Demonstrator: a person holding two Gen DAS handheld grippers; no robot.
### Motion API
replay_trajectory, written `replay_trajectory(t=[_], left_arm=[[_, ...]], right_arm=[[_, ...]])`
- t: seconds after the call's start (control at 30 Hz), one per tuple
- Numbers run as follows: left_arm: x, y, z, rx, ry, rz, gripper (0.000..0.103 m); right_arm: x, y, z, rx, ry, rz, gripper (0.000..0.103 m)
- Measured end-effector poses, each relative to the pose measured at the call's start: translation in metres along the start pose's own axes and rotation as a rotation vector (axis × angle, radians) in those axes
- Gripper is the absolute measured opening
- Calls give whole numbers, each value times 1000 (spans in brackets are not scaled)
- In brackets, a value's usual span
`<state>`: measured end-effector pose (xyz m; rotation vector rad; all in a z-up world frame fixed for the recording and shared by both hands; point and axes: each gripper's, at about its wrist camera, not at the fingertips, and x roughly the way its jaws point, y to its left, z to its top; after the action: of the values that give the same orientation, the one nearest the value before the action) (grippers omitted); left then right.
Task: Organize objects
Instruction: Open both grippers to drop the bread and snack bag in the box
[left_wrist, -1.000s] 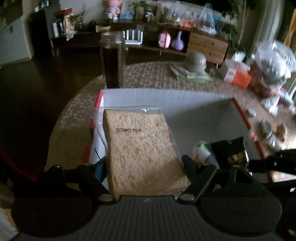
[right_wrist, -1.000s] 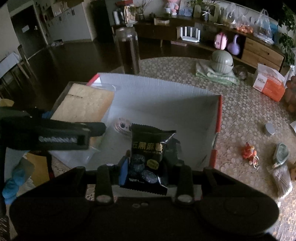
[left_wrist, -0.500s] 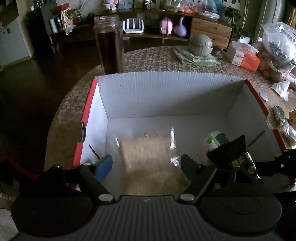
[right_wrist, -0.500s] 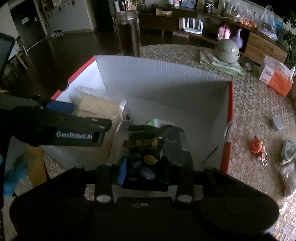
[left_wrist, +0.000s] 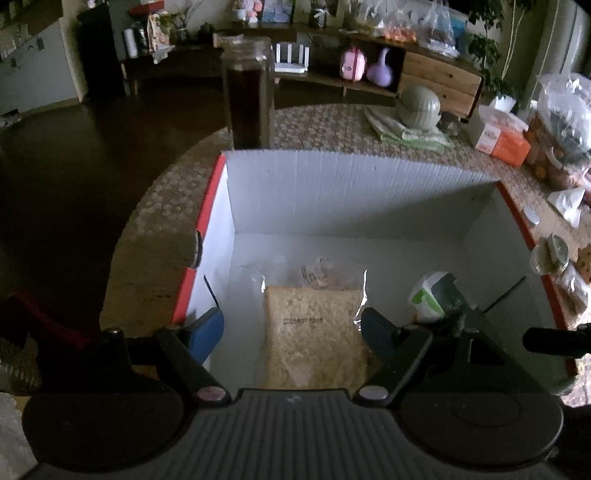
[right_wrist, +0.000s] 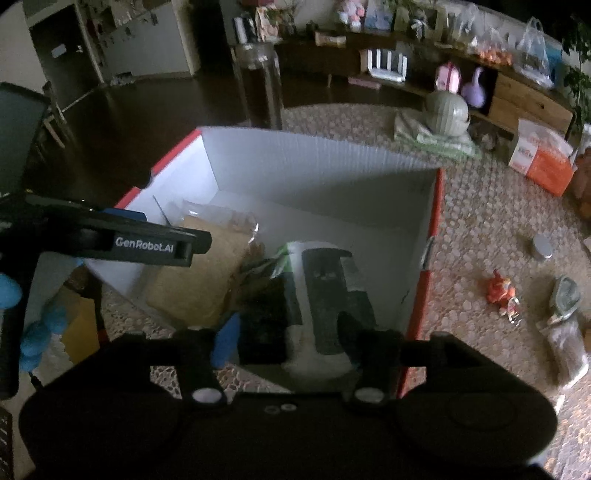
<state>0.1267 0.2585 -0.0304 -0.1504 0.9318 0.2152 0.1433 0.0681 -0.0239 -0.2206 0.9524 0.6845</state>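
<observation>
A white cardboard box (left_wrist: 351, 192) with red edges stands on the table. A bagged slice of bread (left_wrist: 314, 332) lies flat on its floor. My left gripper (left_wrist: 291, 332) hovers over the bread, open, with a gap between the left pad and the bag. In the right wrist view, my right gripper (right_wrist: 290, 338) hangs over the box's near right corner with its jaws opening. A black snack packet (right_wrist: 264, 325) sits low between them and no longer spans the pads. It rests against a white and green pack (right_wrist: 321, 288). The left gripper's finger (right_wrist: 147, 247) crosses above the bread (right_wrist: 199, 273).
A tall dark jar (left_wrist: 247, 103) stands just behind the box. To the back right are a grey-green round pot on a folded cloth (left_wrist: 421, 103) and an orange and white pack (left_wrist: 502, 136). Small items (right_wrist: 498, 291) lie on the table right of the box.
The bread was up between the left fingers and now lies on the box floor. The right jaws have widened, and the black packet has sunk from their grip into the box.
</observation>
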Motion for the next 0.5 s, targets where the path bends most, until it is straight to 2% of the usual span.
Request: replay_trajectory(t=[0.17,0.5], left_arm=[[-21,-2,0,-19,-33,-24,81],[-61,-38,-10,32,-98,-87,81]], right_arm=[[-27,-6,-7,-16,-45,19,63],[-75,-27,-24,-7,-124,45,65]])
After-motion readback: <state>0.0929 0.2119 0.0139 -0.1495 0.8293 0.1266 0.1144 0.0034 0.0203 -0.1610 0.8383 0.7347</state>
